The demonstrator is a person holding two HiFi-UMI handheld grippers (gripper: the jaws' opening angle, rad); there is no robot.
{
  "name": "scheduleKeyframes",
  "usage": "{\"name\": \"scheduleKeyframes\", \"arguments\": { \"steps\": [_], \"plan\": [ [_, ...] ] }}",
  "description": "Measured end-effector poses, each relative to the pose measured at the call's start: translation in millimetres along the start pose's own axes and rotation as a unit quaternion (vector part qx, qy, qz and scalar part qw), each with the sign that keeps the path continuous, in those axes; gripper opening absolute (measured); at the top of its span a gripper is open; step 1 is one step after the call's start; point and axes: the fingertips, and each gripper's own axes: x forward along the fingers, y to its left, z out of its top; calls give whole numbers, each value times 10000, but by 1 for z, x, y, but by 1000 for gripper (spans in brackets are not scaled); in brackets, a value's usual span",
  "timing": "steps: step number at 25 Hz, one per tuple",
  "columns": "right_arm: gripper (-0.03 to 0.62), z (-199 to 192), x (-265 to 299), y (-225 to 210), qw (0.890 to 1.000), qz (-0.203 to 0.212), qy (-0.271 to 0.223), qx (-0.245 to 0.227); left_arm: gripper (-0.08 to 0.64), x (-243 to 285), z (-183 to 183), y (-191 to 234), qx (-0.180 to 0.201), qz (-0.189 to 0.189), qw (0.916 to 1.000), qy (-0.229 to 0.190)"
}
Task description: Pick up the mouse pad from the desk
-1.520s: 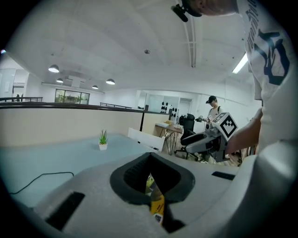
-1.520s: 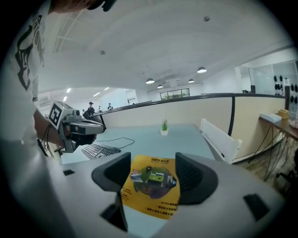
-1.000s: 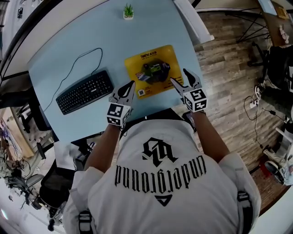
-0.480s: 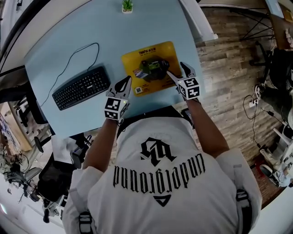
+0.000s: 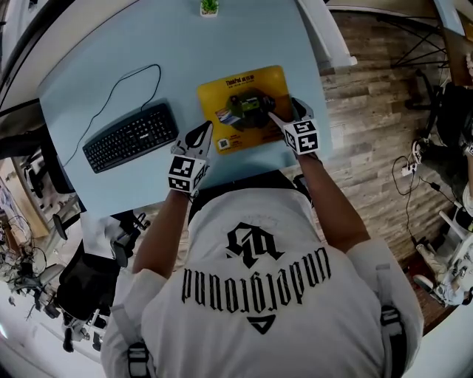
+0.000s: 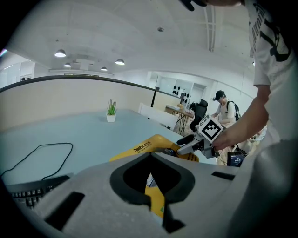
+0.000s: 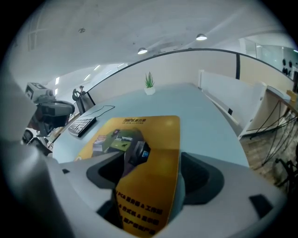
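1. the mouse pad [image 5: 247, 111] lies flat on the pale blue desk [image 5: 148, 44], in its right near part. the keyboard [image 5: 131, 136] sits at the pad's 9 o'clock, apart from it, and a small potted plant [image 5: 209, 7] stands at 12 o'clock by the far edge.
2. it is a yellow sheet with rounded corners. there is a dark printed picture in the middle, a line of lettering along the far edge, a small square code near the 7 o'clock corner and rows of print along the near edge.
3. judge it as thin, light and floppy. it will likely sag once you lift one side, and a grippy underside may cling to the desk. nothing about it looks fragile.
4. lying flat, it offers no side to pinch, so the best hold looks like the edge at 4 to 5 o'clock — slide one jaw under it and bring the other down on top.
5. your right gripper [image 5: 287, 112] is at that 4 o'clock side. its jaws are spread wide and have just been opening. the pad's near right part shows between them, but nothing presses on it yet.
6. your left gripper [image 5: 205, 131] hovers just beside the pad's 8 o'clock edge with its jaw tips drawn together, pinching nothing — free to steady the sheet.
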Motion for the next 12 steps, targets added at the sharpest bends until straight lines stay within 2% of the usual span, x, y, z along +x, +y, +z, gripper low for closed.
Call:
{"name": "scheduleKeyframes", "arguments": {
  "steps": [12],
  "plan": [
    [417, -4, 11, 5, 9986, -432, 132, -278, 8, -5, -6, 3, -16, 46, 10000, 24]
  ]
}}
